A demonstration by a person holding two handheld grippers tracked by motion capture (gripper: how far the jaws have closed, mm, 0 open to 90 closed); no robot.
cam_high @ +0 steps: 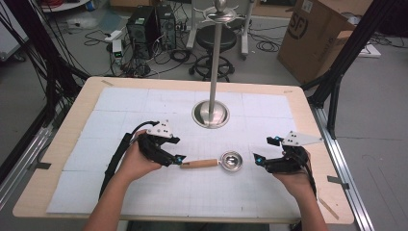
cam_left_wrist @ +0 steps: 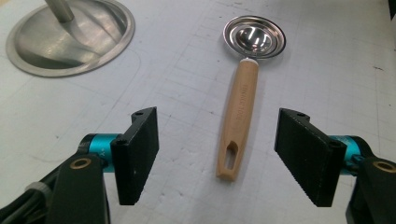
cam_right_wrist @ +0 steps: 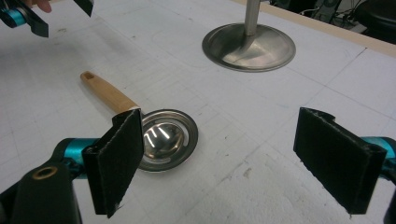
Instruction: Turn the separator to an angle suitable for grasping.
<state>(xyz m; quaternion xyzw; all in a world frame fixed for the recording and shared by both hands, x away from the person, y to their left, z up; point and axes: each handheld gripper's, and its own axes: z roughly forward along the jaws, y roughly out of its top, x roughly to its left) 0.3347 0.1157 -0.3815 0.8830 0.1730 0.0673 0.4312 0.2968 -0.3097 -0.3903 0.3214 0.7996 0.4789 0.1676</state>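
The spoon (cam_high: 214, 163) lies flat on the white mat (cam_high: 120, 110), right between your two claws. Its wooden handle (cam_left_wrist: 237, 123) points at your left claw (cam_high: 179, 159), and the handle's end sits between that claw's two pads without touching them. That claw is let go and holds nothing. The shiny bowl (cam_right_wrist: 163, 138) of the spoon lies just in front of your right claw (cam_high: 258, 159), close by one of its pads. That claw is wide apart too, and empty.

Be careful. If you squeeze only the tip of the handle, the heavy bowl may tip down and the spoon could slip out, I think. If you push forward first, the spoon may slide away.

The metal stand (cam_high: 210, 113) is farther off, past both claws. There is small writing on the handle, too tiny to read. The brown box (cam_high: 315, 36) on the floor says "SF".
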